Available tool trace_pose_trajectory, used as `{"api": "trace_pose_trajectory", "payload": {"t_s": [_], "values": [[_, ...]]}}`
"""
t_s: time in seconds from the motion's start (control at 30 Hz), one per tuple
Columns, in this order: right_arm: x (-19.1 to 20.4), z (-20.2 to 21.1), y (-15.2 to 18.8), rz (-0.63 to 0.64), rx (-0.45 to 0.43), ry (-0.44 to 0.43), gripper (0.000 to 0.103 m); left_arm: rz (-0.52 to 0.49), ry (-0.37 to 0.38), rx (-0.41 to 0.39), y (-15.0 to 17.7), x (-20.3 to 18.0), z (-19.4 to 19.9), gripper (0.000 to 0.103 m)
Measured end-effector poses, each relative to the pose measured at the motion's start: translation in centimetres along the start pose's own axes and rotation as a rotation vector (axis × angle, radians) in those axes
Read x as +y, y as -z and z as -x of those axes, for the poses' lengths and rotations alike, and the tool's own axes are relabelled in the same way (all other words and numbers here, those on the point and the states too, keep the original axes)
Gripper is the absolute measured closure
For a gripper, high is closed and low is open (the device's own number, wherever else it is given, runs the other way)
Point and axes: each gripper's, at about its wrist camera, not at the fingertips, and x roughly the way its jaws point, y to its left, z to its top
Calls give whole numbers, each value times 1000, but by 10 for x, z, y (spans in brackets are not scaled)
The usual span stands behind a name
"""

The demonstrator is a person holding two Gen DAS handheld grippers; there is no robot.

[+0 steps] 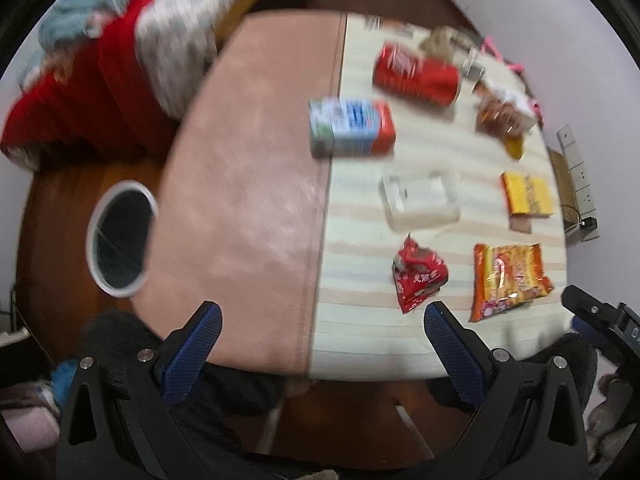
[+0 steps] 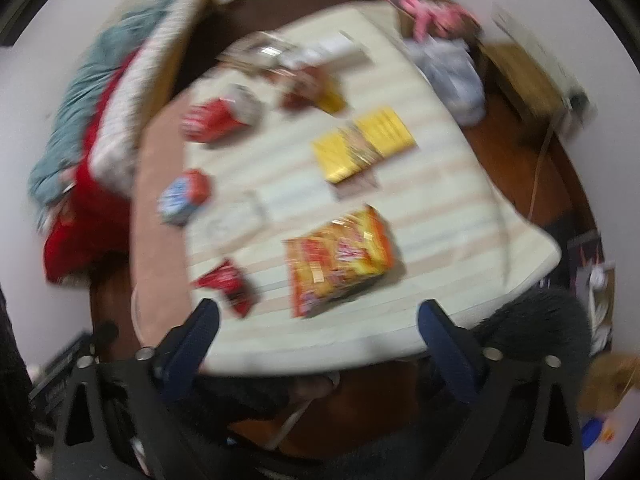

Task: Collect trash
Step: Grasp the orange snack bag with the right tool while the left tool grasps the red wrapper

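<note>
Trash lies on a table (image 1: 248,208) covered half in pink, half in striped cloth. In the left wrist view I see a red can (image 1: 416,74), a blue-and-red carton (image 1: 352,128), a clear plastic tray (image 1: 420,200), a small red wrapper (image 1: 418,278), an orange snack bag (image 1: 508,280) and a yellow box (image 1: 528,194). My left gripper (image 1: 322,320) is open and empty above the near table edge. My right gripper (image 2: 318,318) is open and empty above the orange bag (image 2: 340,264) and red wrapper (image 2: 230,284). The right wrist view is blurred.
A white-rimmed bin (image 1: 120,240) stands on the floor left of the table. A bed with red and grey bedding (image 1: 120,60) lies beyond. A power strip (image 1: 576,176) is at the right wall. A white plastic bag (image 2: 452,76) sits right of the table.
</note>
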Motion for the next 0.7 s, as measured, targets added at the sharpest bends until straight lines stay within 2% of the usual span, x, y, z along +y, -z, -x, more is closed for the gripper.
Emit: {"api": "trace_pose_trajectory", "payload": {"t_s": [0.13, 0.3, 0.37, 0.43, 0.5, 0.57, 0.6, 0.7], "values": [[-28, -45, -3, -118, 34, -10, 16, 46, 86, 85, -4, -10, -36, 1], [-42, -78, -5, -212, 46, -41, 32, 40, 151, 109, -14, -38, -59, 18], [-39, -84, -5, -208, 44, -28, 43, 25, 146, 113, -19, -51, -69, 21], [-36, -89, -6, -197, 47, -19, 60, 11, 138, 116, -23, -58, -76, 33], [-33, -96, -7, -182, 49, -4, 72, -18, 116, 125, -24, -68, -83, 55], [-31, -98, -7, -173, 41, 4, 75, -52, 78, 105, -22, -74, -84, 65], [-31, -97, -7, -165, 34, 3, 77, -87, 48, 81, -20, -79, -81, 75], [-31, -91, -6, -136, 13, 8, 84, -158, -5, 38, -13, -87, -76, 77]]}}
